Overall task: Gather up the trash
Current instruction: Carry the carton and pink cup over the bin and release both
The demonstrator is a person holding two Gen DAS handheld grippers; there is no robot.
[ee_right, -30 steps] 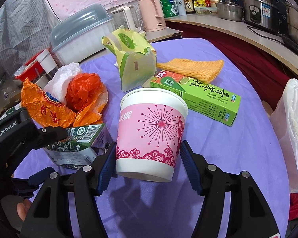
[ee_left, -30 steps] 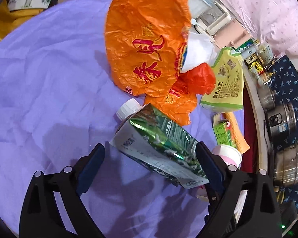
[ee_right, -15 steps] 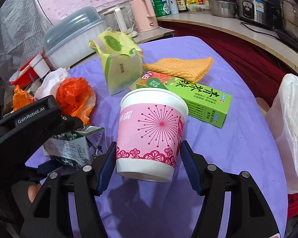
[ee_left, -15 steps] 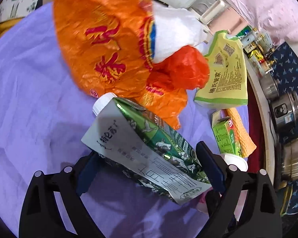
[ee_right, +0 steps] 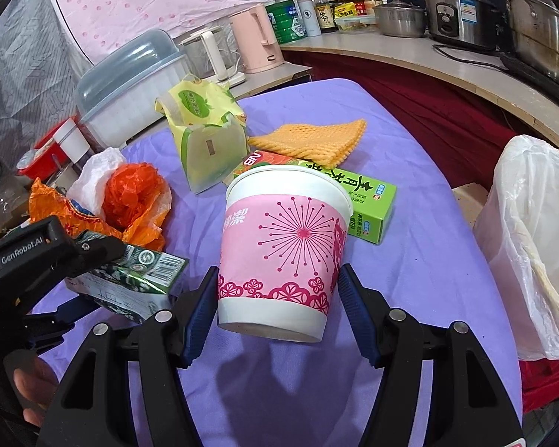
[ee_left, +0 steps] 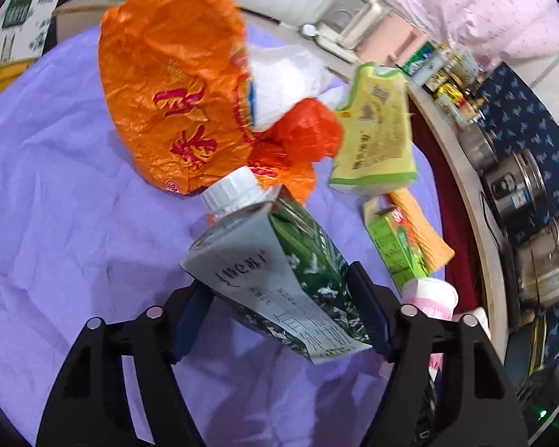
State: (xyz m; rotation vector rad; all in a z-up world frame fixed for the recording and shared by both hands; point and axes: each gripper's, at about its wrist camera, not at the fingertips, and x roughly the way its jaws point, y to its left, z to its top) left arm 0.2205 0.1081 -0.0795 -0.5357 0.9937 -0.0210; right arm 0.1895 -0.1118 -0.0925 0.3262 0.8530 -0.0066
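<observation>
Pink paper cup point(ee_right: 283, 257) is clamped upright in the right hand-held gripper point(ee_right: 279, 311), above the purple counter point(ee_right: 428, 260). The left hand-held gripper point(ee_left: 279, 313) has just been closing and now pinches the green carton point(ee_left: 279, 272), cap up. Both are lifted, probably for carrying to the bin bag point(ee_right: 533, 246) nearby at the right.

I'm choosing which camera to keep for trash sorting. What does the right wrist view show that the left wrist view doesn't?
Only the right wrist view shows the lined trash bin and the right gripper clamped on the whole pink cup. Only the left wrist view shows the carton's white cap and the cardboard box beyond the table. Both show the left gripper, whose jaws have just been closing, gripping the green carton, and the orange bag.
</observation>
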